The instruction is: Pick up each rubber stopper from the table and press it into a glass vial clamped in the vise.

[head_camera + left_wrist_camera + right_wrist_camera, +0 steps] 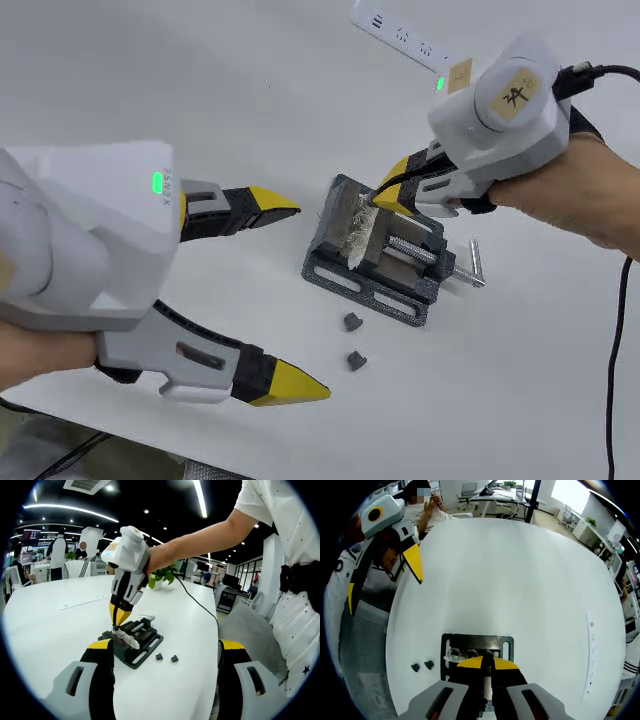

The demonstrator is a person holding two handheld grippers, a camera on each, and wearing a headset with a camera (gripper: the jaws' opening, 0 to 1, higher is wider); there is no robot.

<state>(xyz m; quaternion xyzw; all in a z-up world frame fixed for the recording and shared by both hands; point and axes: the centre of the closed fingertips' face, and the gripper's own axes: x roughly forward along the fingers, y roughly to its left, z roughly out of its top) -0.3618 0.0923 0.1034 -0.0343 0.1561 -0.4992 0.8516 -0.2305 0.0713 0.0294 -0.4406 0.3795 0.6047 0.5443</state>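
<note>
**While the right tool is busy at the vise, two stoppers wait nearer the left**

Seen from the head view, the left tool (290, 295) is released, its jaws spread wide and holding nothing. Two rubber stoppers (351, 322) lie loose on the bench (250, 90), just beside the vise (345, 275). They sit a little ahead of the left tool's tips, well clear of the right tool (392, 197), which is down on the glass vials (345, 225).

From the left gripper view, the stoppers (159, 656) lie straight ahead between the open jaws, with the vise (142, 650) just behind them. The right tool (119, 620) stands nearly upright on the vials.

From the right gripper view, the right tool (487, 664) is clenched over the vials (455, 654). I cannot tell whether a stopper is pinched in it. The stoppers (415, 667) lie off to its left, so the left tool looks better placed for them.
</note>
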